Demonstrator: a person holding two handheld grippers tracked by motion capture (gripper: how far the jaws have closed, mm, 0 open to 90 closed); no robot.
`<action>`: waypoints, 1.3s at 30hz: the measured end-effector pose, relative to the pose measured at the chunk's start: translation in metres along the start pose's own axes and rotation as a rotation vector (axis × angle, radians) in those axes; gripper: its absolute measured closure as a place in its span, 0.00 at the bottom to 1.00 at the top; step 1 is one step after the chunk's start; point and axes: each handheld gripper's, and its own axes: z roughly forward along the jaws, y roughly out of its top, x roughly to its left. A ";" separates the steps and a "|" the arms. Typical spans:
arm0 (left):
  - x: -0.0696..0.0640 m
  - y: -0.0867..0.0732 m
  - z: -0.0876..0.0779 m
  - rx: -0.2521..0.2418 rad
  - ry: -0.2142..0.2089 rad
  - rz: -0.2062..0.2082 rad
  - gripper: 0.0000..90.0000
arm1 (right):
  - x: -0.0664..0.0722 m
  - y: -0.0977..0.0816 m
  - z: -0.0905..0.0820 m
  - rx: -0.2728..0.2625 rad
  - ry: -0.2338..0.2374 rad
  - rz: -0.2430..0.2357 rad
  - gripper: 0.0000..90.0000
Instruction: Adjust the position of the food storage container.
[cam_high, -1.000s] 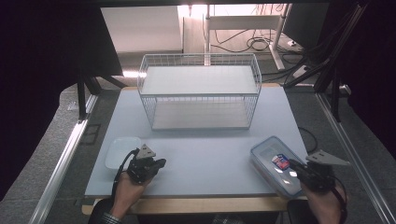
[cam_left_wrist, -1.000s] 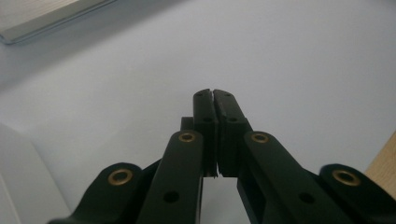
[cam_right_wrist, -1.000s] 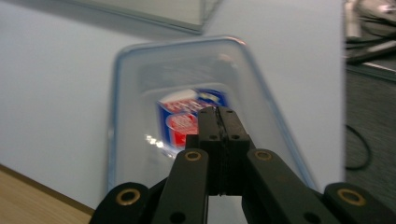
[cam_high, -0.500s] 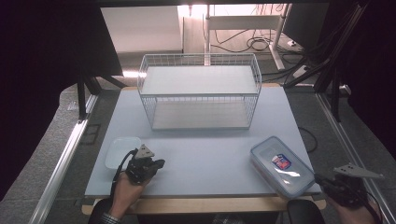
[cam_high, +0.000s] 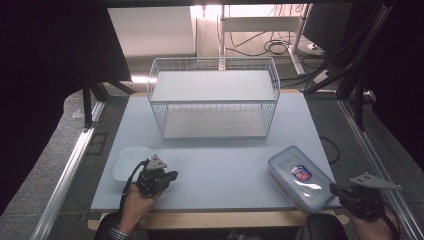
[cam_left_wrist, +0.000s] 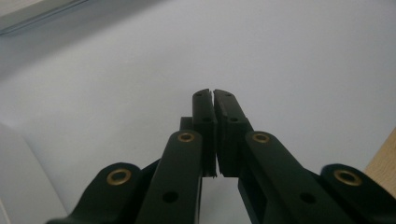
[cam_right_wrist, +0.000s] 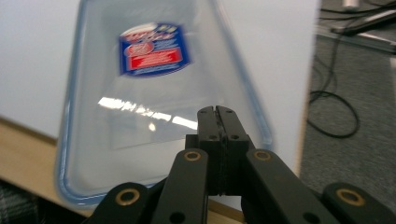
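Right gripper (cam_high: 334, 189) clenched on nothing, jaws pressed together, held off the table's near right corner, tips just short of the clear plastic container (cam_high: 298, 177). Container lies flat near the table's (cam_high: 220, 155) right front edge. Left gripper (cam_high: 170, 176) also clenched empty, beside a white dish (cam_high: 129, 162). Wire basket (cam_high: 214, 97) stands at the back.

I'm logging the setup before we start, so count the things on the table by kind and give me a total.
Wire basket: 1
Clear lidded container with a blue rim: 1
White dish: 1
Total: 3 things on the table
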 end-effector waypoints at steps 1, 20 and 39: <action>0.000 0.000 0.000 0.000 -0.003 -0.003 0.98 | -0.003 -0.001 -0.002 0.006 -0.024 0.011 0.99; 0.000 0.002 0.005 0.018 -0.019 -0.002 0.98 | -0.019 -0.009 0.011 0.084 -0.119 0.161 0.99; -0.005 0.032 0.029 -0.015 -0.108 0.034 0.98 | 0.025 0.010 0.045 0.036 0.068 0.073 0.99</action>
